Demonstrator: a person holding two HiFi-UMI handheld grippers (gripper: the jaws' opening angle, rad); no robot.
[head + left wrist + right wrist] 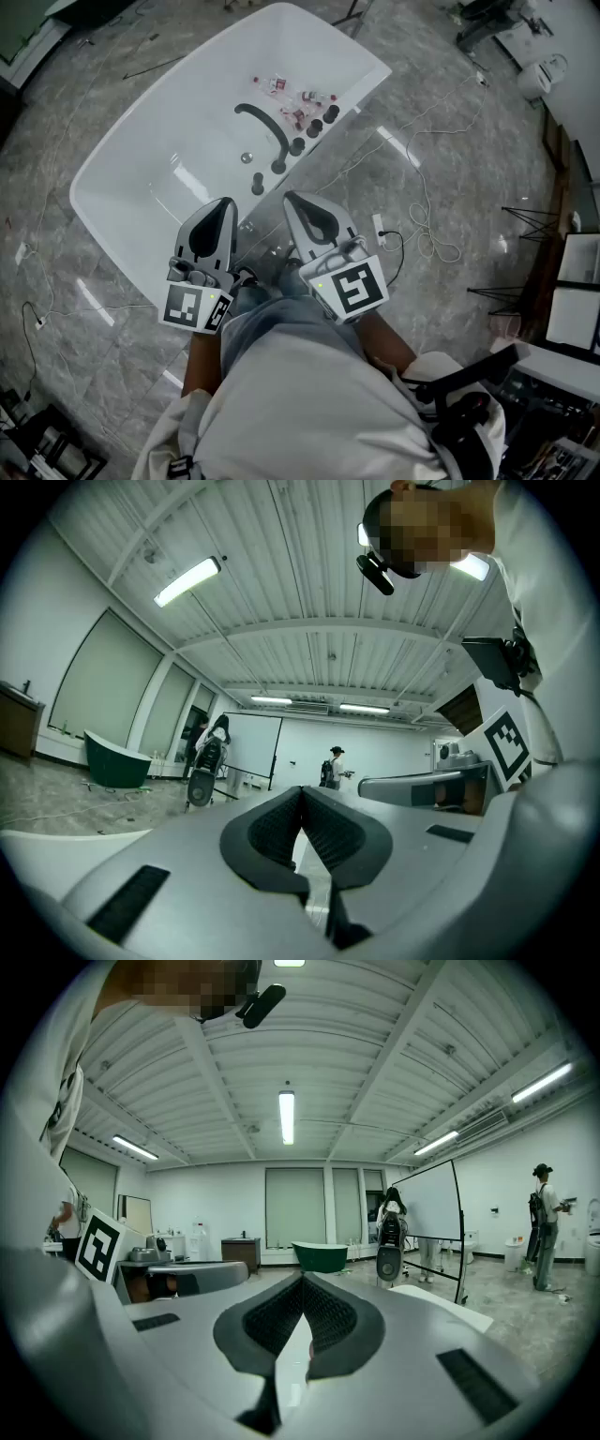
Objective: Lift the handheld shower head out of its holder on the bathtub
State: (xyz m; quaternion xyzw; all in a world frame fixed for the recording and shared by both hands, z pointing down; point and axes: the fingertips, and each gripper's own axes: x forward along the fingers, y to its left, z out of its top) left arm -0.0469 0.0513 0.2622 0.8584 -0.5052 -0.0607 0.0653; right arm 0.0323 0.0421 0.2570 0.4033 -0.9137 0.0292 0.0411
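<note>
Around the bathtub
Row of knobs along its right rim, small bottles near the far end of that row. Loose cable on the floor to its right. Left gripper and right gripper side by side at its near right corner.

Lab/test hall: white bathtub freestanding on stone-look floor, loose cables, whiteboard, ceiling strip light, 2nd green tub.
</note>
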